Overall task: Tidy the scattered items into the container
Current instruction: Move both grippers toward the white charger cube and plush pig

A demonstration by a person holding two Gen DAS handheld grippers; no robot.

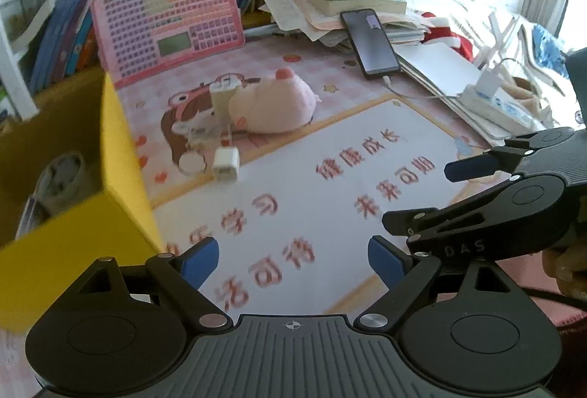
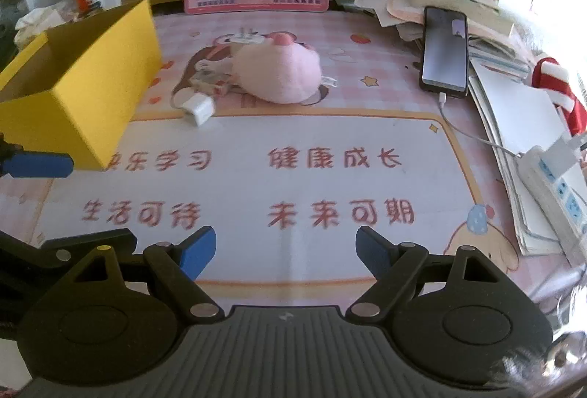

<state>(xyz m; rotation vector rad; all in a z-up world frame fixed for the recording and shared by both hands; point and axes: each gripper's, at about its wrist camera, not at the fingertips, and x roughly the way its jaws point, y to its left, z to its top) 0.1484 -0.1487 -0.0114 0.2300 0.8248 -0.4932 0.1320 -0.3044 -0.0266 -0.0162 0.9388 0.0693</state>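
Both tools hover low over the near edge of the tabletop [image 2: 330, 178], side by side and aimed at the clutter, which reads as a ready stance before any pick. The left gripper [image 1: 293, 258] has its jaws spread wide with nothing between them; the right gripper [image 2: 286, 247] is the same, wide apart and empty.

The scattered items sit bunched at mid-mat: a pink plush toy [image 2: 279, 75], a white charger cube [image 2: 200, 108] just in front of it, and small clear and cream pieces [image 1: 216, 112] touching the toy's left side, too blurred to name. The yellow box [image 2: 84, 86] stands open to their left, near enough for short transfers; something round already lies inside it in the left view.

The mat's red characters read 快乐学习, 健康成长, 生活可待, 未来可期. "DAS" is embossed on the right gripper's arm in the left view. A phone [image 2: 445, 49] charges at the right, likely not part of the tidy-up.
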